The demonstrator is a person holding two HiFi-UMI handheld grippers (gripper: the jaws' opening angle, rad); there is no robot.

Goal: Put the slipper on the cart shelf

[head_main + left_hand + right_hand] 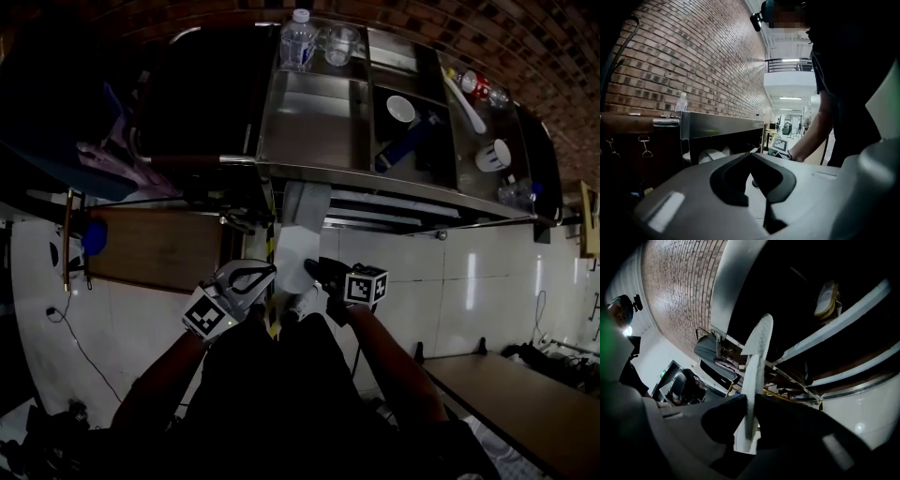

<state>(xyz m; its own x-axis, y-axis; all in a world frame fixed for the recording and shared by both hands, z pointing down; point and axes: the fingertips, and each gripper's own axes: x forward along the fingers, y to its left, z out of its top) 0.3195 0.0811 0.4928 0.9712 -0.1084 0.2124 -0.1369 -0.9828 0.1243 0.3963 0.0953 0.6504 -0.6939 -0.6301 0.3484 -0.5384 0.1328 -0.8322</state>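
A white slipper (294, 260) hangs in front of the steel cart (309, 122), below its top tray, with my right gripper (323, 273) shut on its near end. In the right gripper view the slipper (757, 352) stands edge-on between the dark jaws of that gripper (750, 401) and points toward the cart's lower shelves (843, 310). A pale, slipper-like thing (825, 298) lies on a shelf there. My left gripper (247, 278) is just left of the slipper. Its jaws meet at the tips with nothing between them (751, 154). The cart's open shelf (722, 145) lies ahead of it.
A water bottle (297, 39), a glass cup (340, 44) and white cups (400, 110) stand in the cart's top trays. A wooden board (159, 246) lies on the floor at left. A wooden table (525, 403) stands at lower right. A brick wall (693, 61) runs behind the cart.
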